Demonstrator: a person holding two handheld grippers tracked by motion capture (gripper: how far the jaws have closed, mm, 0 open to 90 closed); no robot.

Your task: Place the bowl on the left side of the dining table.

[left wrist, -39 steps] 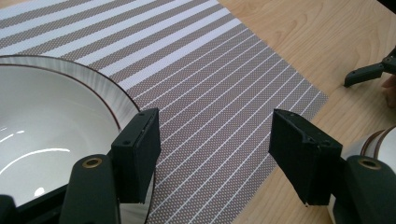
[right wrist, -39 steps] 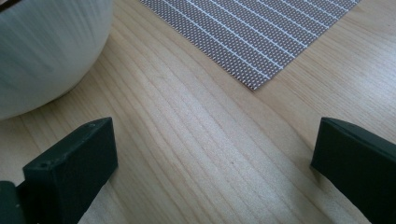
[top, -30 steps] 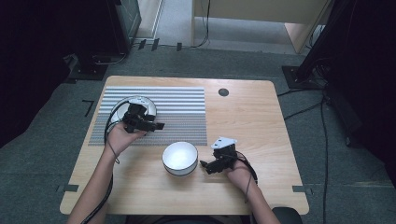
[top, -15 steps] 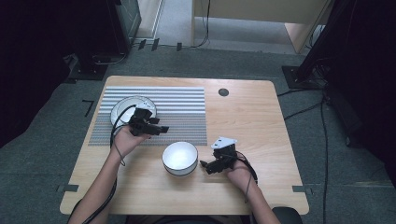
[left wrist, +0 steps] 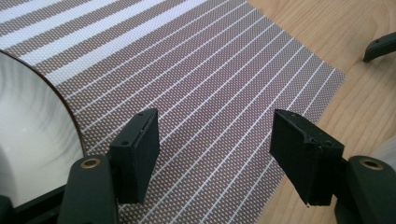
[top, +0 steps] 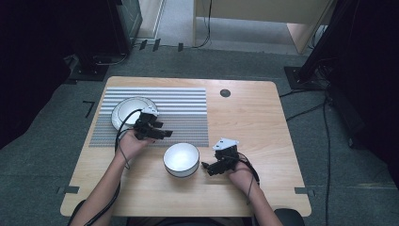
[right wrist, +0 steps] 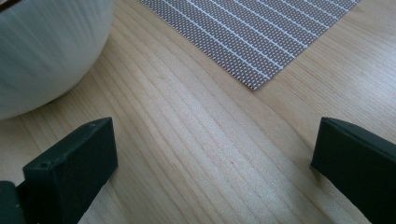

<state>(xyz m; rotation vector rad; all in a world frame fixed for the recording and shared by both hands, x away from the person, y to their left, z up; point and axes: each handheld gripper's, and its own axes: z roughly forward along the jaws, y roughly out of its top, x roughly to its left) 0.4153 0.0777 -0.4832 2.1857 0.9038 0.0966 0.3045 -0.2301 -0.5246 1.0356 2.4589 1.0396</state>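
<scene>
The left gripper (left wrist: 215, 158) has its jaws standing well apart with nothing between them but the striped placemat (left wrist: 210, 70) beneath; it holds nothing and touches nothing. The right gripper (right wrist: 215, 172) is spread wide as well, its jaws framing bare wooden table (right wrist: 196, 140), empty of any grip. The left gripper view brings up close the dark-edged rim of the white plate (left wrist: 32, 140), just beside its left jaw, and the mat's fine woven dots; the high view gives instead the whole plate (top: 129, 109) lying on the mat's left end, partly behind the left gripper (top: 157, 134). The white bowl (top: 181, 159) stands upright on the table just off the mat's near edge, between the two grippers, round, with a thin dark rim. The right gripper view shows the bowl's (right wrist: 42, 51) smooth curved side.
</scene>
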